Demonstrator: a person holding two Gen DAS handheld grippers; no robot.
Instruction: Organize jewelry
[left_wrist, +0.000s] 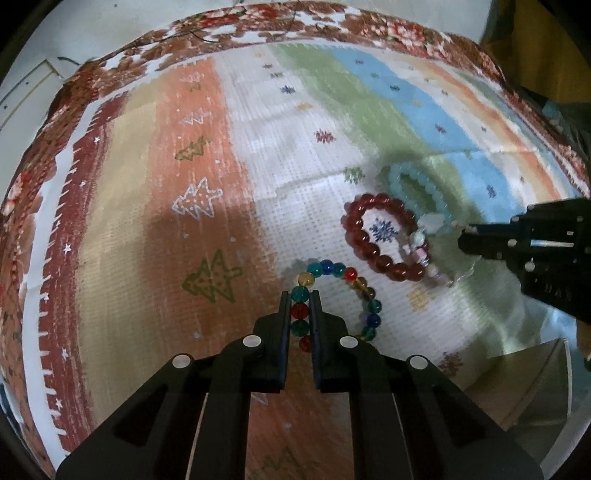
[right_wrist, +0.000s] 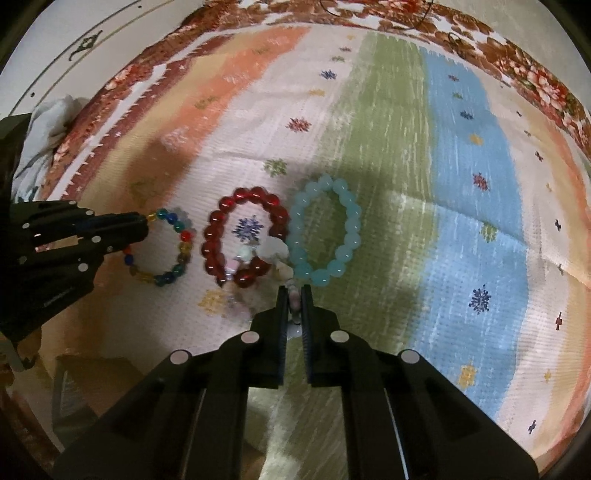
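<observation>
Several bead bracelets lie on a striped cloth. My left gripper is shut on the multicoloured bracelet, whose beads sit in a row between its fingers. The right wrist view shows the same grip, with the left gripper on the multicoloured bracelet. My right gripper is shut on a pale pink-and-white bracelet, which lies partly across the dark red bracelet. A light blue bracelet rests just right of the red one. Both grippers point steeply down at the cloth.
The cloth has a floral border along its far edge. A boxy beige object lies near the bracelets, between the two grippers. A crumpled white cloth sits at the far left corner.
</observation>
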